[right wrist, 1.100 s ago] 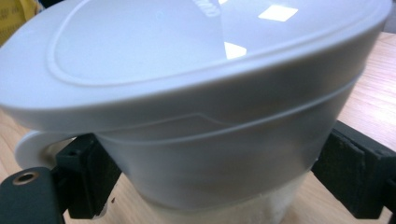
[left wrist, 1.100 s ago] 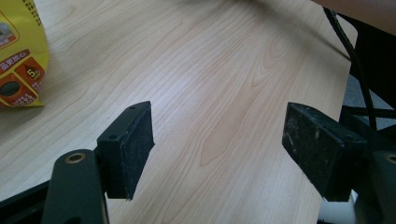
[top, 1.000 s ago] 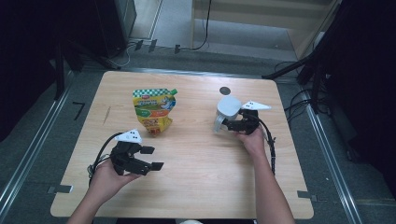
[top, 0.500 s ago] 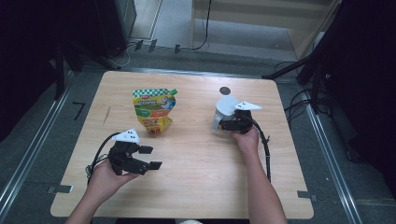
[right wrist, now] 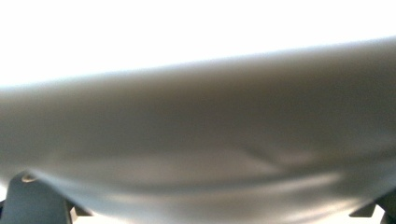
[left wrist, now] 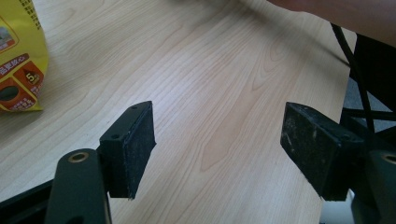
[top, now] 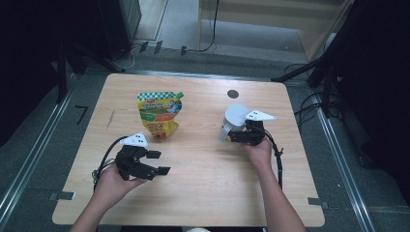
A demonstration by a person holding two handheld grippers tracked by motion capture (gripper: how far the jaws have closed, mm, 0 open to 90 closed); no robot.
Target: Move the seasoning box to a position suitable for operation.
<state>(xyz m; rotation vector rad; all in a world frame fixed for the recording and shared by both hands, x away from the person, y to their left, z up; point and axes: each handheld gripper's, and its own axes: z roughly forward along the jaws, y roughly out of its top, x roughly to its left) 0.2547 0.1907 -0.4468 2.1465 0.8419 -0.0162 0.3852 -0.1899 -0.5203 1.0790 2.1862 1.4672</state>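
A white cup [top: 234, 116] stands right of the table's middle. My right gripper [top: 235, 132] reaches it from the near side, and the cup's pale wall [right wrist: 196, 140] looms blurred and very close in the right gripper view, with a jaw at each bottom corner. Whether the pads press on it is hidden. A yellow spouted pouch [top: 158, 115] lies left of centre, its corner [left wrist: 18, 60] also visible in the left gripper view. My left gripper [top: 162, 163] rests near the front left, its jaws wide apart over bare wood [left wrist: 217, 149], holding nothing.
The wooden table [top: 203, 193] has a small dark round hole [top: 233, 94] behind the cup. Black cables trail from both grippers. A forearm [left wrist: 345, 14] crosses the top right of the left gripper view. Dark stands and floor rails surround the table.
My right gripper has slid left and closed in on the white cup, which has stayed about where it was. The left gripper and the pouch have not moved.
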